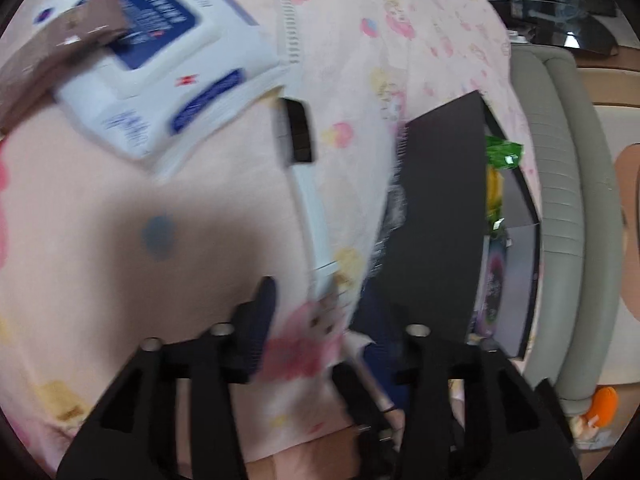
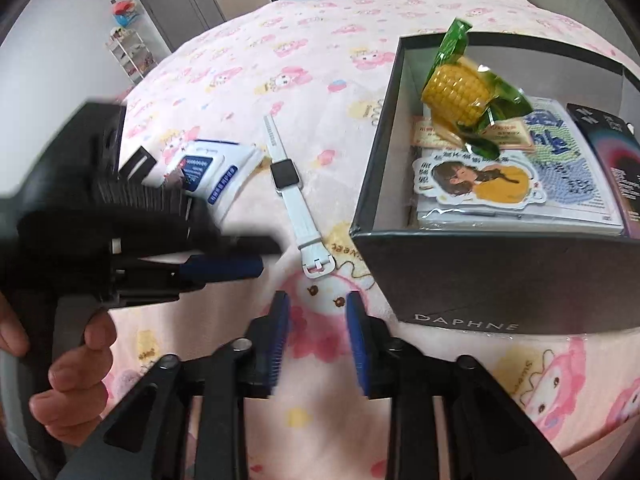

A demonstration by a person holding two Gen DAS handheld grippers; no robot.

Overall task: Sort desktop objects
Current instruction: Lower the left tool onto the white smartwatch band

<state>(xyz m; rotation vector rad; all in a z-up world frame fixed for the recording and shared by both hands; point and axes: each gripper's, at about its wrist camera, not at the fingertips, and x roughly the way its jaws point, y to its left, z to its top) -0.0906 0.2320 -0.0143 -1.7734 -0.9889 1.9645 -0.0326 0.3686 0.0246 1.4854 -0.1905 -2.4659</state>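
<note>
A white wristwatch [image 1: 310,208] with a dark square face lies flat on the pink cartoon blanket [image 1: 120,240]. Its buckle end reaches in between the fingers of my left gripper [image 1: 320,306], which stands open without pressing on it. In the right wrist view the same watch [image 2: 290,184] lies ahead of my right gripper [image 2: 318,308], which is open with only blanket between its blue pads. The left gripper [image 2: 236,268] comes in from the left, its tips just short of the buckle. A white-and-blue tissue pack [image 2: 208,172] lies beside the watch.
A black box [image 2: 480,280] at the right holds a corn snack pack [image 2: 460,88], stickers and booklets. A brown item [image 1: 60,44] rests on the tissue pack [image 1: 160,72]. A person's hand [image 2: 76,364] holds the left gripper. A grey padded edge [image 1: 560,200] borders the blanket.
</note>
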